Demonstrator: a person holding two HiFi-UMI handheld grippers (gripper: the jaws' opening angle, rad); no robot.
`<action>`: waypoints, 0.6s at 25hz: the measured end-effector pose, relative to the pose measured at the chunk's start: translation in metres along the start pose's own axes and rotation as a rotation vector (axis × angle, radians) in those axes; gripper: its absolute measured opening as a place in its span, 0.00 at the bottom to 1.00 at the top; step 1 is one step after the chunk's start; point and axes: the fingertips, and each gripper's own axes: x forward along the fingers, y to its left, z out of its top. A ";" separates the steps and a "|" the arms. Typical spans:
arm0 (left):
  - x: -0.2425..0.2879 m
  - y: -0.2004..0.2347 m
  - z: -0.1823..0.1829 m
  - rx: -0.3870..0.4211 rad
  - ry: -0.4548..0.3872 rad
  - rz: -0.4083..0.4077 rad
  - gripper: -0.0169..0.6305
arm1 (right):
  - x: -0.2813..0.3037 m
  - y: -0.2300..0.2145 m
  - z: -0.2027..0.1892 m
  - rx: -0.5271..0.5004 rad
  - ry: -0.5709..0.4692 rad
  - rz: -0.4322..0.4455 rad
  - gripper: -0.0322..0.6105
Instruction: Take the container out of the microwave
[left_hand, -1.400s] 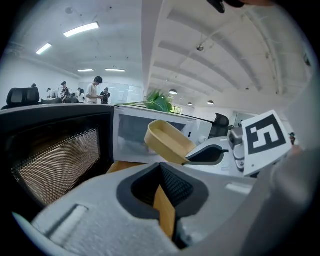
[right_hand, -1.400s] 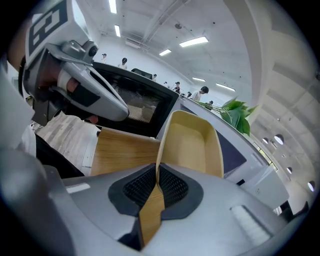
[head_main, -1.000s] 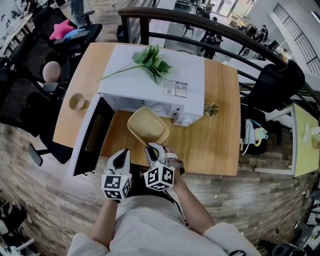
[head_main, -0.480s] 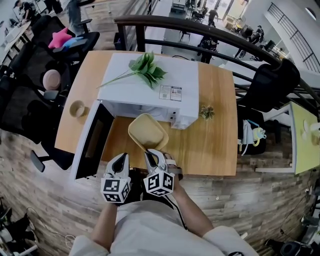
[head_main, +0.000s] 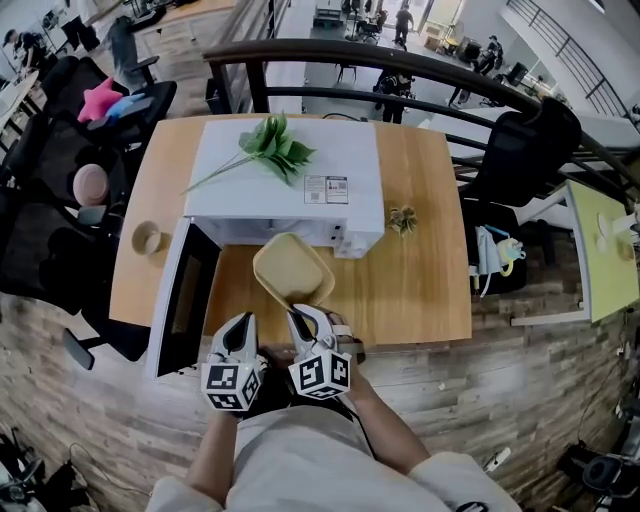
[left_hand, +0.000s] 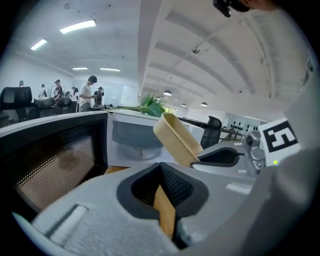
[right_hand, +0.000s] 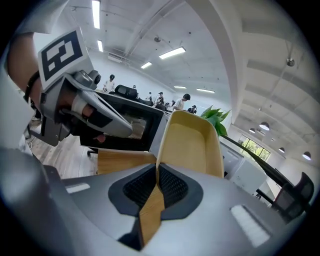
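Observation:
A tan, shallow container (head_main: 293, 270) tilts above the wooden table (head_main: 420, 290), just in front of the white microwave (head_main: 285, 180), whose door (head_main: 185, 295) swings open to the left. My right gripper (head_main: 300, 318) is shut on the container's near rim; in the right gripper view the container (right_hand: 192, 145) rises straight out of the closed jaws of that gripper (right_hand: 156, 175). To its left my left gripper (head_main: 240, 328) is shut with nothing in it. The left gripper view shows the container (left_hand: 175, 137) edge-on before the microwave's cavity (left_hand: 132, 137).
A green leafy sprig (head_main: 265, 148) lies on top of the microwave. A small cup (head_main: 146, 238) stands at the table's left edge and a little plant (head_main: 402, 218) beside the microwave's right corner. Office chairs (head_main: 60, 200) crowd the left side; a dark railing (head_main: 400, 60) runs behind.
The container has come a little further out from the microwave's front toward me, still in the right gripper. The left gripper has stayed beside it.

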 end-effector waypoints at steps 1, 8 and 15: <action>0.000 0.001 0.002 -0.001 -0.004 -0.006 0.03 | -0.001 -0.001 0.002 0.010 -0.003 -0.009 0.10; 0.001 0.009 0.013 0.010 -0.017 -0.058 0.03 | -0.004 0.003 0.019 0.075 -0.050 -0.044 0.10; 0.004 0.008 0.024 0.034 -0.035 -0.120 0.03 | -0.013 -0.010 0.030 0.168 -0.083 -0.149 0.10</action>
